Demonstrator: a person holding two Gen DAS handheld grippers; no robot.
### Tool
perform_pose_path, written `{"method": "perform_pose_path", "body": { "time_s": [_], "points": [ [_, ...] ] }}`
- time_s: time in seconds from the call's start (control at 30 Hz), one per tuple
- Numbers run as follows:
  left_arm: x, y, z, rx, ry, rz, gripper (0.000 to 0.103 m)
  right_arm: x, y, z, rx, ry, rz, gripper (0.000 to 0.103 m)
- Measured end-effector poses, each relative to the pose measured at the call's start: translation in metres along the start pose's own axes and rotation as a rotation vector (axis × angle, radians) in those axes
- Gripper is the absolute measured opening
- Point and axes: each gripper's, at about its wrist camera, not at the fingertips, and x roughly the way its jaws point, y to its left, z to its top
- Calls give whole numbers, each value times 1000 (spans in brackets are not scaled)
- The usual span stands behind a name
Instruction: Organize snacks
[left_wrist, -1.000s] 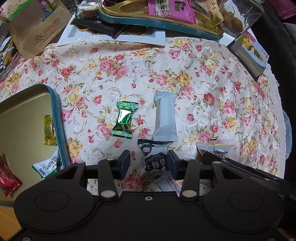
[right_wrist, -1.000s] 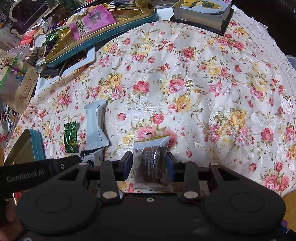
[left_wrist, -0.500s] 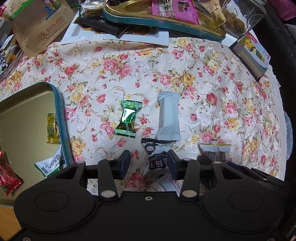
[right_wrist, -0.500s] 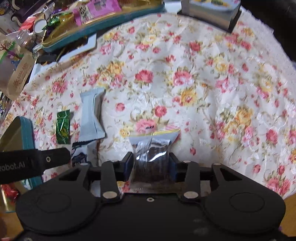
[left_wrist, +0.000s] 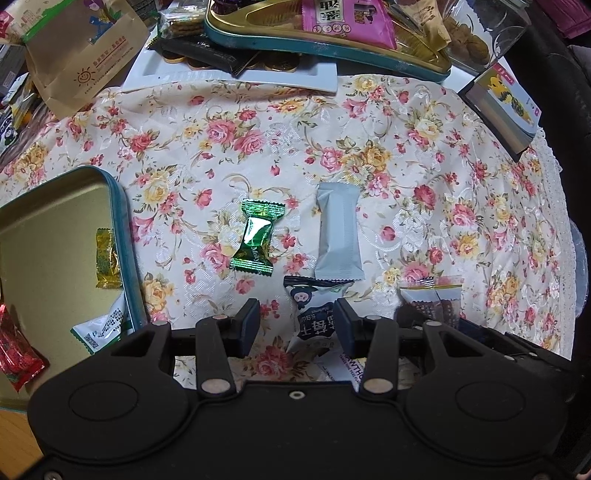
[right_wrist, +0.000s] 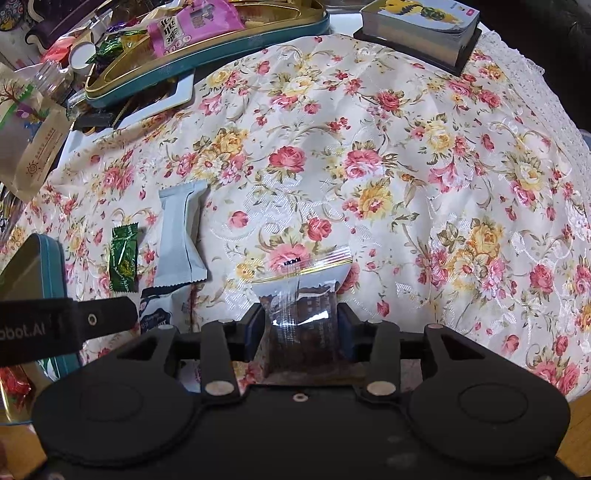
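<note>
Brown snack packet (right_wrist: 301, 317) pinched between right fingers (right_wrist: 255, 328).

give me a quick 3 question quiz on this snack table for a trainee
1. True or false: the right gripper is shut on a clear packet of dark snack.
2. Which lies closer to the open tin on the tablecloth: A) the green candy or B) the grey bar packet?
3. Fill in: the left gripper is ____, with the navy and white packet lying under the gap between its fingers.

Key: 1 true; 2 A; 3 open
</note>
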Motion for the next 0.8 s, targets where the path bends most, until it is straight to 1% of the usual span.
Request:
{"method": "perform_pose_path", "body": {
  "time_s": [0.07,0.13,0.2,0.27,0.43,0.6,0.8],
  "points": [
    [0,-1,0,0,1,3,52,0,0,0,-1,-2,1,44],
    [0,-2,-1,4,0,4,52,0,2,-1,-37,-15,1,45],
    [0,-3,-1,11,-1,5,52,0,4,-3,-68,-27,-13,40],
    [0,-5,-2,17,-2,4,52,-1,4,-5,-70,-33,-26,37],
    [2,-7,-2,25,4,4,52,-3,6,-8,-113,-31,-46,35],
    [4,-8,-3,36,4,6,52,-7,-1,-7,-78,7,-16,32],
    [10,-14,-3,40,13,9,52,-28,-10,5,-20,-19,28,33]
  ]
}}
